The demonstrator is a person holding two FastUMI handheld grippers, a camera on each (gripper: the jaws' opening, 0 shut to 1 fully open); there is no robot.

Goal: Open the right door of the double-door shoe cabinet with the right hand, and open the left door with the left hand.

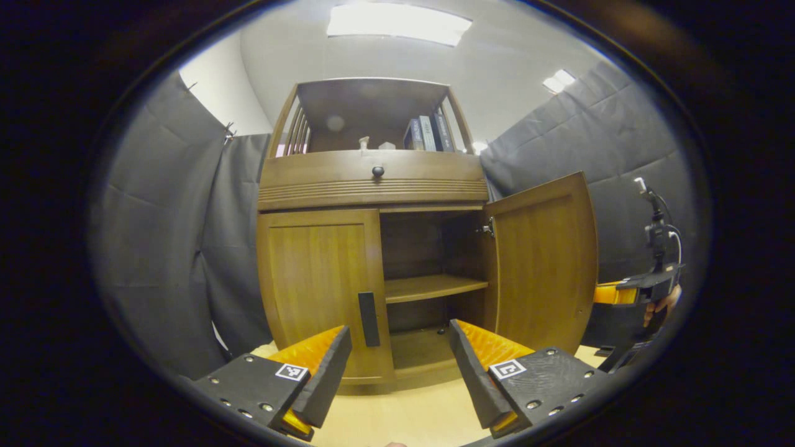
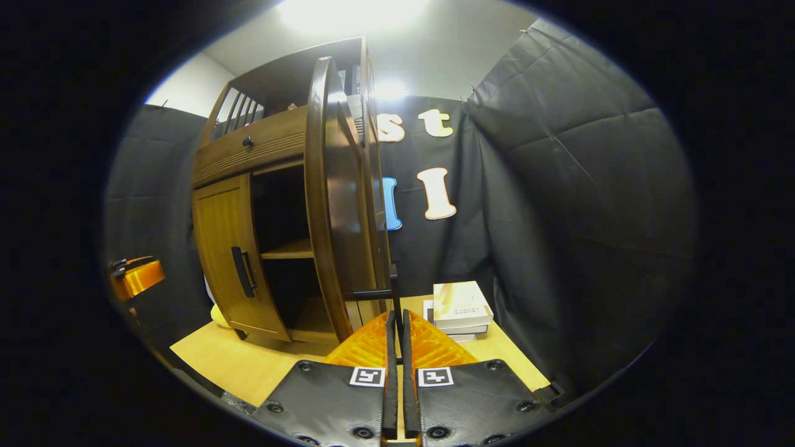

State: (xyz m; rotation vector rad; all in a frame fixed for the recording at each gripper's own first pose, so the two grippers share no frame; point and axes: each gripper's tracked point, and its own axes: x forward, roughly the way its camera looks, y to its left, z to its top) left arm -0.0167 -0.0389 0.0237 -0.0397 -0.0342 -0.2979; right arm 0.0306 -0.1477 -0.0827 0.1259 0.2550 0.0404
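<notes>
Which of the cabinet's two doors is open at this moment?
The right door is swung out, showing the shelf inside. The left door sits closed, its handle ahead of the open left gripper.

The wooden cabinet (image 1: 372, 186) stands on the tabletop (image 1: 404, 416). Its right door (image 1: 543, 261) is swung wide open, baring a shelf (image 1: 431, 287); its left door (image 1: 320, 285), with a dark handle (image 1: 369, 319), is closed.

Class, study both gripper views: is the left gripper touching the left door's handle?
Apart. In the left gripper view, the left gripper is open, and the left door's handle stands beyond its fingertips, with bare door between them.
</notes>
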